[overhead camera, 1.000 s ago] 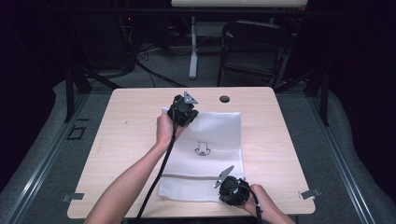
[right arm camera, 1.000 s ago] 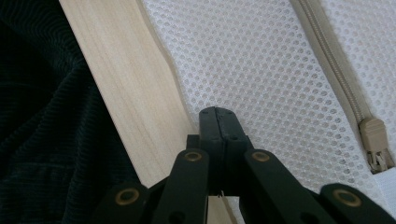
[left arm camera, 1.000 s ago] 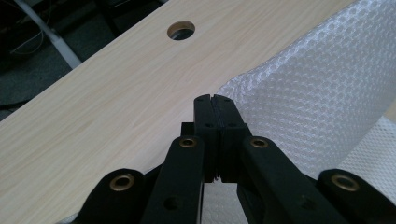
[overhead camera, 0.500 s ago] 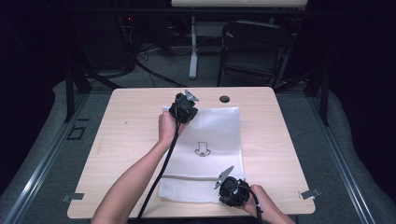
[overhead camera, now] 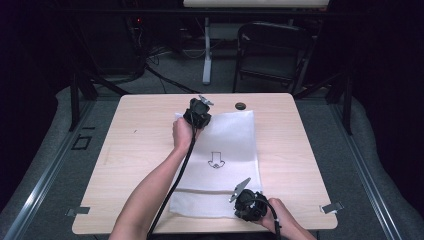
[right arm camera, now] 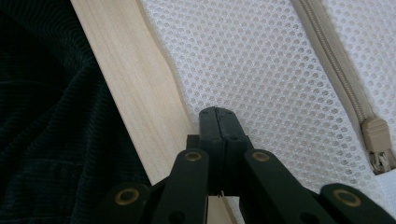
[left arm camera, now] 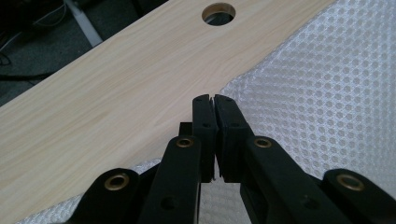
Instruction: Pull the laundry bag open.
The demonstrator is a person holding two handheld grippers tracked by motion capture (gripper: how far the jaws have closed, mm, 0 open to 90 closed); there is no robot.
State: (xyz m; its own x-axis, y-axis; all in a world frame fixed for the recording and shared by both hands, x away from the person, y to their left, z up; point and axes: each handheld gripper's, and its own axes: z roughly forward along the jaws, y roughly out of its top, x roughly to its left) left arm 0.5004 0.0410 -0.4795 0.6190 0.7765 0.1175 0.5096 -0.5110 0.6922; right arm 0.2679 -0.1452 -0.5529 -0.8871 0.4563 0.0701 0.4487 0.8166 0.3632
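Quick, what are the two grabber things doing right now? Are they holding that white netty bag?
Left gripper: jaws closed at the far corner of the mesh bag; a grip cannot be told.
Right gripper: jaws closed at the bag's near edge; a grip cannot be told.

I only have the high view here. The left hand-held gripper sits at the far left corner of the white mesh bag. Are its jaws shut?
Observer: Yes. In the left gripper view the left hand-held gripper has its jaws pressed together at the edge of the mesh bag; whether mesh is pinched between them I cannot tell.
Operator: And the right one, at the near edge?
Observer: The right hand-held gripper is shut too, tips over the mesh beside the table edge.
Operator: Where is the zipper pull?
Observer: The beige zipper pull lies to the right of those jaws, at the end of the zipper.
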